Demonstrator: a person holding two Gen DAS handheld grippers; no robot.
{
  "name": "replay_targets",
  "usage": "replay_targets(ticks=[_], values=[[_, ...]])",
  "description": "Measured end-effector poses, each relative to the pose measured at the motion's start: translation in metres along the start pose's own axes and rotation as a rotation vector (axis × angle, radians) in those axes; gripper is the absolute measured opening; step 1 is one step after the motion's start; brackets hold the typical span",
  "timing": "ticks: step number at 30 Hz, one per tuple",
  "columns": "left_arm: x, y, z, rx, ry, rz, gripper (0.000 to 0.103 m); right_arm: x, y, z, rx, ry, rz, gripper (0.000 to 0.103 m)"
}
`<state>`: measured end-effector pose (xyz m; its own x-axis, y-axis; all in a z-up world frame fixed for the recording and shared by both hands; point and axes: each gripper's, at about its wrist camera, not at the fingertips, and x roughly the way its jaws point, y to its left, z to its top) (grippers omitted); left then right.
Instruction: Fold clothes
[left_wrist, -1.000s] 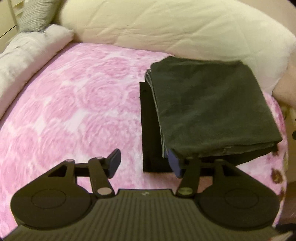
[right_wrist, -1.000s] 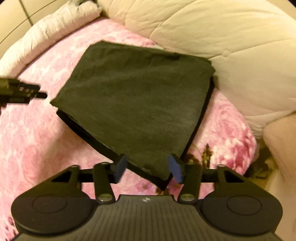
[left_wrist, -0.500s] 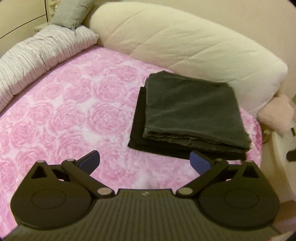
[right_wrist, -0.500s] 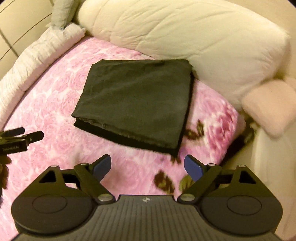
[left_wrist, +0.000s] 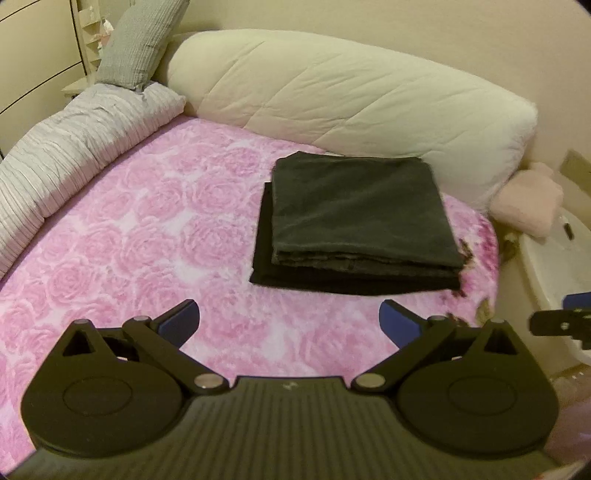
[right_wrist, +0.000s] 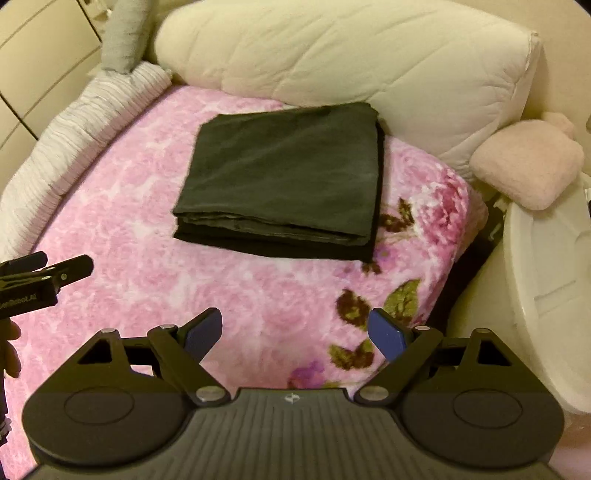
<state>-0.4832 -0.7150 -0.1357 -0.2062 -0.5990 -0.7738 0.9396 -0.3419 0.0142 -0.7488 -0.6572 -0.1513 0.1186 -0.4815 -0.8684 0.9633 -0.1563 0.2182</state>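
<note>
A dark grey folded garment (left_wrist: 358, 206) (right_wrist: 284, 173) lies flat on a black folded garment (left_wrist: 264, 243) (right_wrist: 375, 221), both stacked on the pink rose blanket (left_wrist: 147, 229) (right_wrist: 129, 229) near the big cream pillow. My left gripper (left_wrist: 290, 321) hangs open above the blanket, short of the stack, nothing between its blue pads. My right gripper (right_wrist: 295, 334) is open too, back from the stack's near edge and empty. The other gripper shows at the frame edge in each view: the right one's fingers (left_wrist: 554, 325), the left one's fingers (right_wrist: 44, 277).
A large cream quilted pillow (left_wrist: 351, 99) (right_wrist: 351, 55) runs behind the stack. A striped grey bolster (left_wrist: 74, 147) (right_wrist: 81, 133) lines the left. A pink plush cushion (left_wrist: 528, 203) (right_wrist: 528, 162) and a white plastic bin (right_wrist: 546, 288) stand to the right, past the bed's edge.
Both grippers let go of the grey garment, opened wide and drew back and up from the stack. The grey garment now rests flat on the black one.
</note>
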Motion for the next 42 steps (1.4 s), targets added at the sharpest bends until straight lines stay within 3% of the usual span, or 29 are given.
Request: replay_targets(ticks=[10, 20, 25, 32, 42], values=[[-0.098, -0.02, -0.048, -0.045, -0.03, 0.029, 0.102, -0.07, 0.02, -0.055, 0.018, -0.123, -0.004, 0.088], [-0.164, -0.003, -0.081, -0.048, -0.074, 0.002, 0.102, -0.132, 0.05, -0.099, 0.034, -0.189, -0.07, 0.088], [-0.188, 0.021, -0.095, -0.027, -0.088, -0.046, 0.102, -0.146, 0.079, -0.117, 0.051, -0.223, -0.106, 0.088], [-0.22, 0.061, -0.122, -0.009, -0.116, -0.047, 0.102, -0.159, 0.119, -0.145, 0.061, -0.25, -0.121, 0.088], [-0.239, 0.068, -0.139, 0.027, -0.139, -0.07, 0.102, -0.176, 0.173, -0.184, 0.076, -0.288, -0.143, 0.088]])
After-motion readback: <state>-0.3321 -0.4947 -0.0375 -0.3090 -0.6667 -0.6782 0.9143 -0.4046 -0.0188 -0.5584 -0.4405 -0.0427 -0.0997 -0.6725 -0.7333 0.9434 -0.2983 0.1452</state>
